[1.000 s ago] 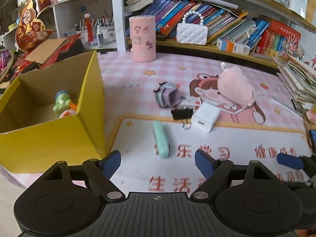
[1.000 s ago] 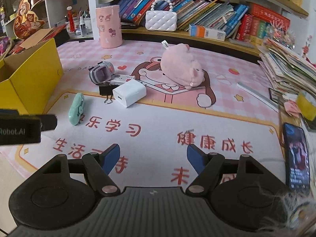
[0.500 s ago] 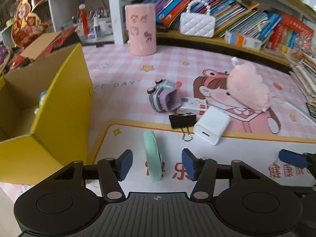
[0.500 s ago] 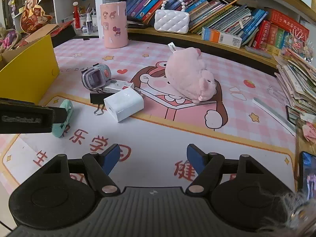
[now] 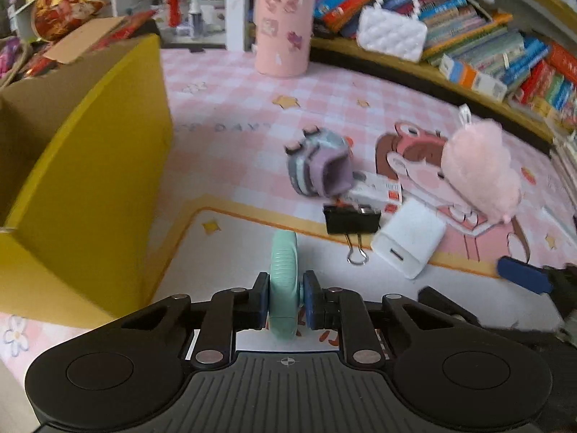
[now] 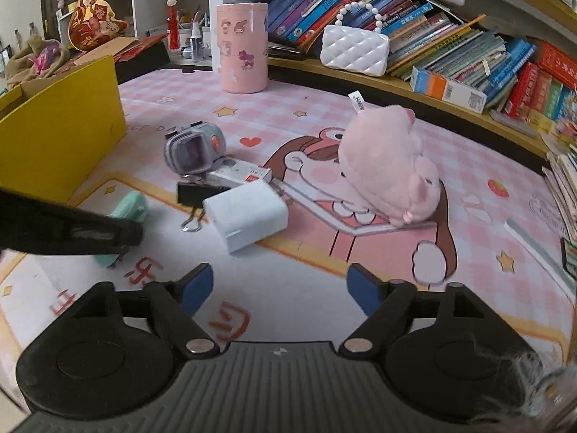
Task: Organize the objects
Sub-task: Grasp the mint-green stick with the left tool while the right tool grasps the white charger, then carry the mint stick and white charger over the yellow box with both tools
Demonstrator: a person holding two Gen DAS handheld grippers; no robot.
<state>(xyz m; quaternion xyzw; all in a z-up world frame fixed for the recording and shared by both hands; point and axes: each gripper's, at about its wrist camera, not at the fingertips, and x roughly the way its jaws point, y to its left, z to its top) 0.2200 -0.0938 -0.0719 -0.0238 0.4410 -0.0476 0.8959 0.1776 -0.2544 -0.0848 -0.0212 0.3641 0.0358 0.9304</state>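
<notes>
Clamping on the mint-green case (image 5: pixel 284 270), the left tool (image 5: pixel 285 297) had just drawn its blue pads (image 5: pixel 311 297) in against the two long sides, with the case squarely between them. The case lay flat on the white part of the printed mat (image 5: pixel 234 241) that covered the table, its long axis running straight away from the tool along the line the tool pointed, so the pads crossed its narrow width near the end closest to the camera. In the right wrist view, the left tool's dark body hid most of the case (image 6: pixel 131 205).

The yellow cardboard box (image 5: pixel 90 166) stood just beside the case on the left tool's own left, its open top higher than the mat. Judging from the task, the coming move would probably be a lift and a swing leftward over that wall, and the left hand was plainly the nearer one for it.

The right tool (image 6: pixel 279 290) had just been spreading its jaws wider and held nothing. It hovered over bare mat, with the white charger (image 6: pixel 249 214) ahead and slightly left of it, the black binder clip (image 6: pixel 196 195) touching that charger's far-left side, and the pink plush toy (image 6: pixel 389 166) ahead to the right.
</notes>
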